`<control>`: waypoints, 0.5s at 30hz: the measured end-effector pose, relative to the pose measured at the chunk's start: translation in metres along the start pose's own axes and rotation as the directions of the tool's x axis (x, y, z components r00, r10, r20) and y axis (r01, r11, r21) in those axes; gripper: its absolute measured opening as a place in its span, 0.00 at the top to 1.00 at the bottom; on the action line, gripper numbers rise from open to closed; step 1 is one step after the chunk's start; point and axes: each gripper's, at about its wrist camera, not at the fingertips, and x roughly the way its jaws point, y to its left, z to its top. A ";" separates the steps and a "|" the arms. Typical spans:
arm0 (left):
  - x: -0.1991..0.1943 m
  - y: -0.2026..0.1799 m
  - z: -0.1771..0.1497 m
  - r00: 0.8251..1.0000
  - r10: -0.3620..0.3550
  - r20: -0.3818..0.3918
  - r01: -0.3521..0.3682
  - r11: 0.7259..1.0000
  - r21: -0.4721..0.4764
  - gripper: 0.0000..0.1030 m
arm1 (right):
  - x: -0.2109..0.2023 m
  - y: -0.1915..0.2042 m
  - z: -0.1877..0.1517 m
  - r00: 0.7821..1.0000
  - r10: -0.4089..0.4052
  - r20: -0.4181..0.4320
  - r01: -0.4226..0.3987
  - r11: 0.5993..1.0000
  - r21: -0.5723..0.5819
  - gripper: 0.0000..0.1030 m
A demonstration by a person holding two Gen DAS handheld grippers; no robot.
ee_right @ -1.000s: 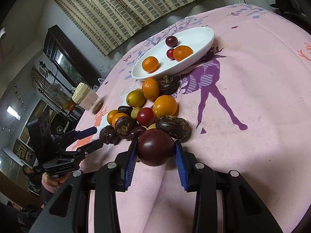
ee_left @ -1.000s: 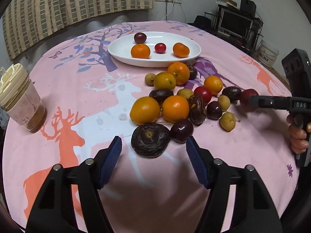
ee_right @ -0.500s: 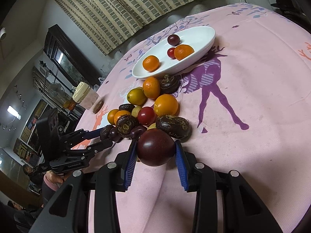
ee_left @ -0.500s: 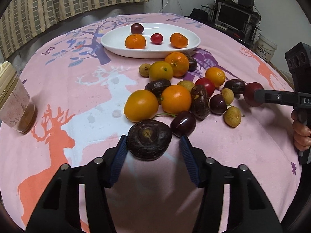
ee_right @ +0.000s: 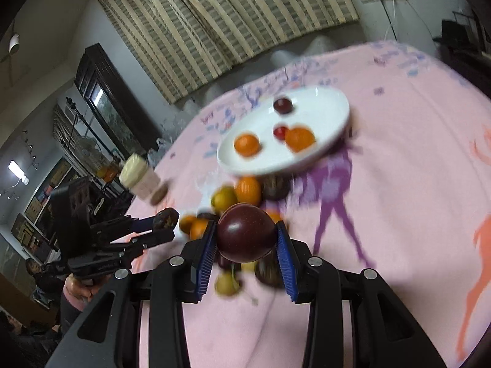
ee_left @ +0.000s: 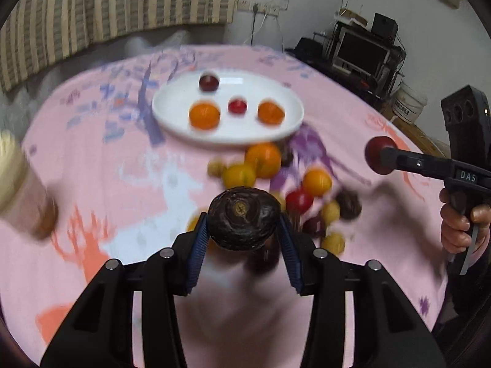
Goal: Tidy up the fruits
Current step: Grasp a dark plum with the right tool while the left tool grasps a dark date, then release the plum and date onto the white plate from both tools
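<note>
My left gripper (ee_left: 244,242) is shut on a dark wrinkled passion fruit (ee_left: 244,217) and holds it above the pink tablecloth. My right gripper (ee_right: 245,254) is shut on a smooth dark red plum (ee_right: 245,232), also lifted; it shows in the left wrist view (ee_left: 379,158) at the right. A white oval plate (ee_left: 172,119) at the back holds two oranges, a small red fruit and a dark plum. A loose pile of oranges, yellow, red and dark fruits (ee_left: 264,159) lies between the plate and my grippers. The scene is motion-blurred.
A jar with a cream lid (ee_left: 18,184) stands at the table's left edge; it also shows in the right wrist view (ee_right: 142,178). The table (ee_left: 107,184) is round with a pink deer-print cloth. A TV stand (ee_left: 362,52) and a bucket stand beyond the right edge.
My left gripper closed on the passion fruit and lifted it off the table. My right gripper rose with the plum still in it. Both views now look farther toward the plate.
</note>
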 end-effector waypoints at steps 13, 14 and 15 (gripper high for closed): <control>0.120 0.008 0.122 0.989 0.139 -0.048 -0.142 0.987 -0.071 0.54 | 0.119 -0.053 0.099 0.974 -0.224 0.019 0.225 0.974 -0.040 0.58; 0.120 0.008 0.124 0.988 0.145 -0.048 -0.148 0.986 -0.072 0.48 | 0.120 -0.054 0.099 0.974 -0.225 0.023 0.226 0.973 -0.048 0.50; 0.118 0.008 0.126 0.987 0.152 -0.042 -0.155 0.985 -0.081 0.26 | 0.118 -0.054 0.099 0.974 -0.224 0.027 0.225 0.973 -0.056 0.35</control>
